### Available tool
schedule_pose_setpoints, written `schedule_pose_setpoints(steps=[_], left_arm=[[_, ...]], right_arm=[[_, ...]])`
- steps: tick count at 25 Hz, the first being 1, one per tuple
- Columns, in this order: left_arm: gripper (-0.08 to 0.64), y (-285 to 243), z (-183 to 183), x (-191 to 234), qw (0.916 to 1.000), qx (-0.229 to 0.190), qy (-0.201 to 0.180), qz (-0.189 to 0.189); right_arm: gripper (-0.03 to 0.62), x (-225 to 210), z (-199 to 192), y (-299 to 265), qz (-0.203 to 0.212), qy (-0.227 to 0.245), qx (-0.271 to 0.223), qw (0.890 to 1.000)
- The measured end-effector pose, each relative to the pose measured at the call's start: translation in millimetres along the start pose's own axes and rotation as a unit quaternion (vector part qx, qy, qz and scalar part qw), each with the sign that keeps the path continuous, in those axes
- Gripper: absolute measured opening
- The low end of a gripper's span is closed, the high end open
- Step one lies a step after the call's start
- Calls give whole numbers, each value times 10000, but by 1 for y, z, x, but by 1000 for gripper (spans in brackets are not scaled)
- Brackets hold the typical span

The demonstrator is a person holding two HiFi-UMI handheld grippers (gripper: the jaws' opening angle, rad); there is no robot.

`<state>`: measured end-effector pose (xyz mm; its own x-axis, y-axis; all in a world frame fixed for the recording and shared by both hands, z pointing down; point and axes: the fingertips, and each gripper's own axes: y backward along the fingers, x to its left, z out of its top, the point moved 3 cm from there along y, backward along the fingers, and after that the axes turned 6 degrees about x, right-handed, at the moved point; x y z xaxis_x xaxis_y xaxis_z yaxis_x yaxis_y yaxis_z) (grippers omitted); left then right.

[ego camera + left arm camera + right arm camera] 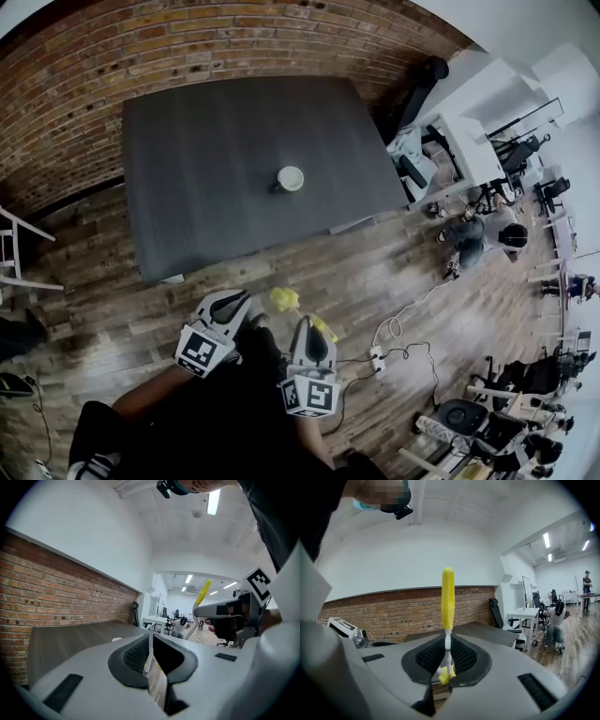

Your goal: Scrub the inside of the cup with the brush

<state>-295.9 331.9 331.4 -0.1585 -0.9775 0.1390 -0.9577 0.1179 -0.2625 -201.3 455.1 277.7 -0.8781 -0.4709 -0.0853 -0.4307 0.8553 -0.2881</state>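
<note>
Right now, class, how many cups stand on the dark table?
1. The white cup stands alone near the middle of the dark table; nothing there could hide another.

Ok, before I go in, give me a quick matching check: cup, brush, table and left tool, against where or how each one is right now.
Things:
1. cup
2. brush
3. table
4. left tool

States:
A. clamped in the right tool, yellow handle sticking out past it
B. dark, beside the brick wall
C. over the wood floor, short of the table
D. white, standing alone mid-table

Pairs: 1-D, 2-A, 3-B, 4-C
</note>
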Motion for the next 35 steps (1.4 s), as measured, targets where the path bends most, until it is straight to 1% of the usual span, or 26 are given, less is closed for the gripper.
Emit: schedule_pose_setpoints(steps=[4,9,11,14,18,22,25,27,30,35], left_arm=[[55,-15,0,13,9999,93,45,67],[54,-52,8,37,9996,175,-10,227],[55,-69,10,46,9992,262,-55,305],[55,-105,21,55,9988,228,-60,422],[55,-155,30,65,9976,396,61,568],[54,-201,40,74,9958,413,278,773],[55,-223,38,81,9934,490,394,959],[55,-234,33,89,9910,562,454,1124],[55,-247,22,99,9867,767,556,1320],[55,-266,11,114,9846,898,405,1443]], right_arm=[[51,-12,1,-21,0,-31,33,10000],[51,-36,9,-65,47,-95,73,9999],[51,-47,15,-85,133,-102,74,9998],[51,-70,25,-118,274,-56,117,9995],[51,-103,39,-162,545,-7,150,9984],[51,-136,48,-199,784,-63,177,9967],[51,-158,54,-225,949,-24,186,9953],[51,-171,58,-242,982,-36,193,9950],[51,-184,64,-260,1051,-76,161,9943],[51,-185,65,-287,1206,1,209,9925]])
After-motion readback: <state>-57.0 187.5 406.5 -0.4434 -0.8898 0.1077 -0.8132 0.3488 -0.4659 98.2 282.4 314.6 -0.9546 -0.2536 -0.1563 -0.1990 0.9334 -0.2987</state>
